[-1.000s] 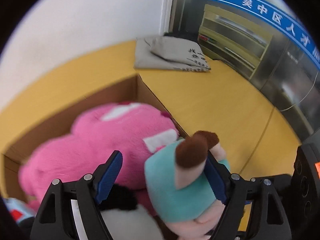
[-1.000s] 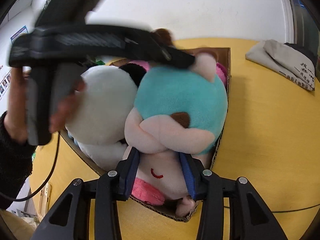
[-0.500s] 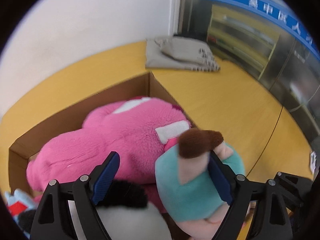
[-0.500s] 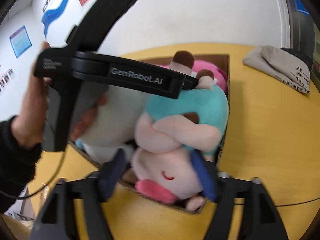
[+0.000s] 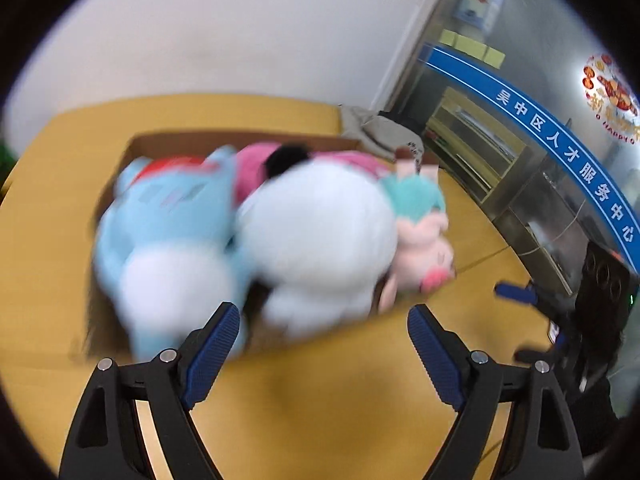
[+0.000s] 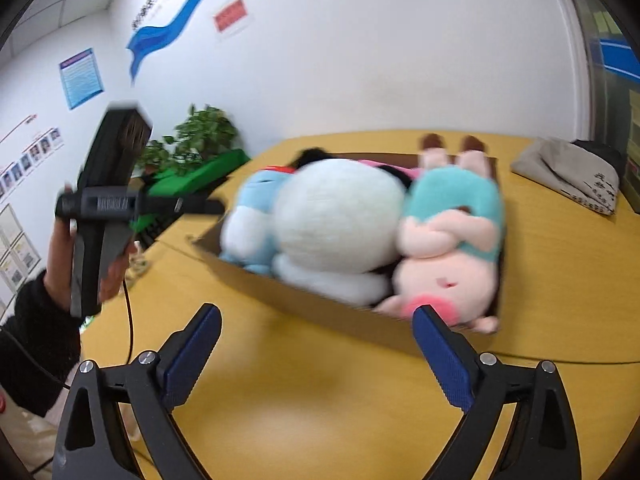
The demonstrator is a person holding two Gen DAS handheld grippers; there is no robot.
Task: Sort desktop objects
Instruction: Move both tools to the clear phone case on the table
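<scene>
The round yellow wooden table (image 6: 560, 280) filled the lower part of both views, and on it sat the open brown cardboard box (image 6: 320, 308), packed full with soft toys that bulged above its rim. Largest among them was the round white plush with black ears (image 6: 340, 216), lying in the middle of the box and pressed against its neighbours on either side. To one side of it lay the light-blue plush with a white belly and a red patch (image 5: 160, 216), blurred in the left wrist view. At the other end of the box lay the pink pig plush in a teal top with brown-tipped ears (image 6: 452, 248), its snout and feet hanging over the near edge of the cardboard. A bright pink plush (image 5: 256, 164) showed only as a strip behind the others. A folded grey cloth bag (image 6: 568, 176) rested on the table well apart from the box. The left gripper (image 5: 324, 344) hung above the table just in front of the box, its blue-padded fingers spread wide and holding nothing. The right gripper (image 6: 316, 348) likewise had its fingers wide apart and empty, near the box.
</scene>
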